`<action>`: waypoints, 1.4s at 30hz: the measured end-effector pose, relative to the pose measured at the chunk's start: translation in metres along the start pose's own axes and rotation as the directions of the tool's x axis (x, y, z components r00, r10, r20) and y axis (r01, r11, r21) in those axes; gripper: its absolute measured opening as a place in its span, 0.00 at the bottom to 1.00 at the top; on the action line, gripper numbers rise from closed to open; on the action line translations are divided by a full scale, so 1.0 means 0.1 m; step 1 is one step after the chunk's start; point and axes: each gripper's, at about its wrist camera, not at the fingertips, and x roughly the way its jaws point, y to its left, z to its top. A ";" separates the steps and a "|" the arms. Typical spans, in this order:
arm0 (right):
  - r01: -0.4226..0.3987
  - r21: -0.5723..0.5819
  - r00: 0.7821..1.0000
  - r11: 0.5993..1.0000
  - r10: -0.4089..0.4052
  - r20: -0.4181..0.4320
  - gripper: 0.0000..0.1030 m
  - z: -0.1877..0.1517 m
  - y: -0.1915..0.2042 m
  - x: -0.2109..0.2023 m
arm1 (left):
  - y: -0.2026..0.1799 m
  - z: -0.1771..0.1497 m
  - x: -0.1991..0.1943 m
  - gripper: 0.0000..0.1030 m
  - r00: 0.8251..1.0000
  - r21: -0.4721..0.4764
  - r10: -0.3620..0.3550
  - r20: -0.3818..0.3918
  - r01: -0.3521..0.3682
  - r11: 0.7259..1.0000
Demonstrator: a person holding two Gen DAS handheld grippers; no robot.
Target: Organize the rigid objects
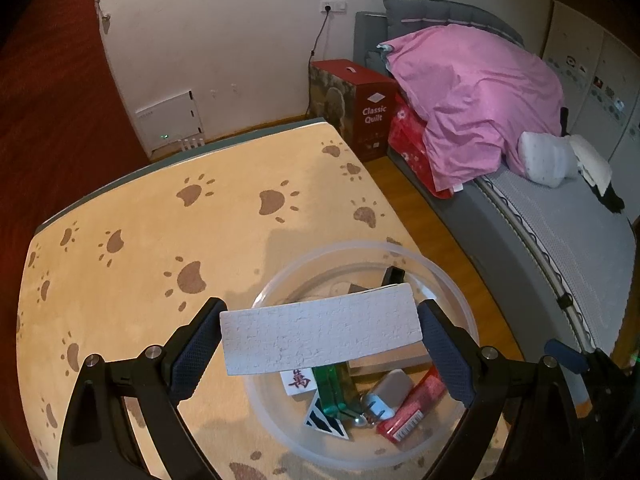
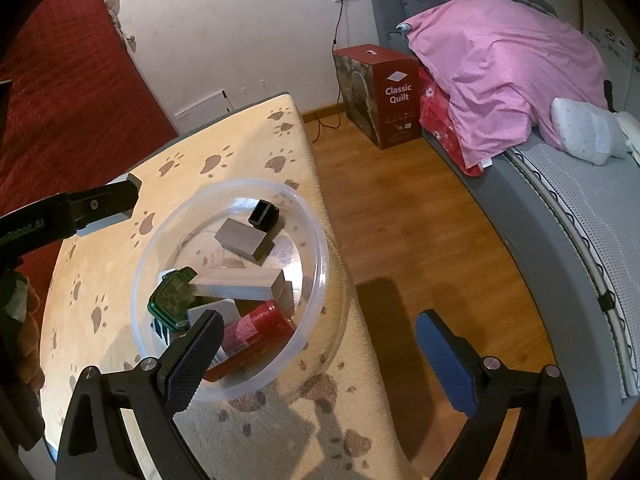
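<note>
white slab (image 1: pixel 320 330) clamped btwn left tool (image 1: pixel 320 356) pads, over clear bowl (image 1: pixel 460 300)

Red carton (image 1: pixel 370 114) beside the bed bears white lettering "Classic Quilt" under a diamond emblem. White tile (image 1: pixel 297 381) in the clear bowl (image 1: pixel 452 288) carries a red Chinese character "萬". Barcode on red tube (image 1: pixel 408 424) illegible.

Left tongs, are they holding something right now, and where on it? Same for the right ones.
The left tongs grip a white textured slab by its two short ends, above the clear bowl. The right tongs are open, holding nothing.
</note>
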 end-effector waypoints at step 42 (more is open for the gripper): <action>0.134 -0.121 0.991 0.984 -0.136 -0.010 1.00 -0.02 0.49 -0.06 | 0.36 -0.29 -0.47 0.93 0.989 -0.025 0.148 0.002 -0.148 0.989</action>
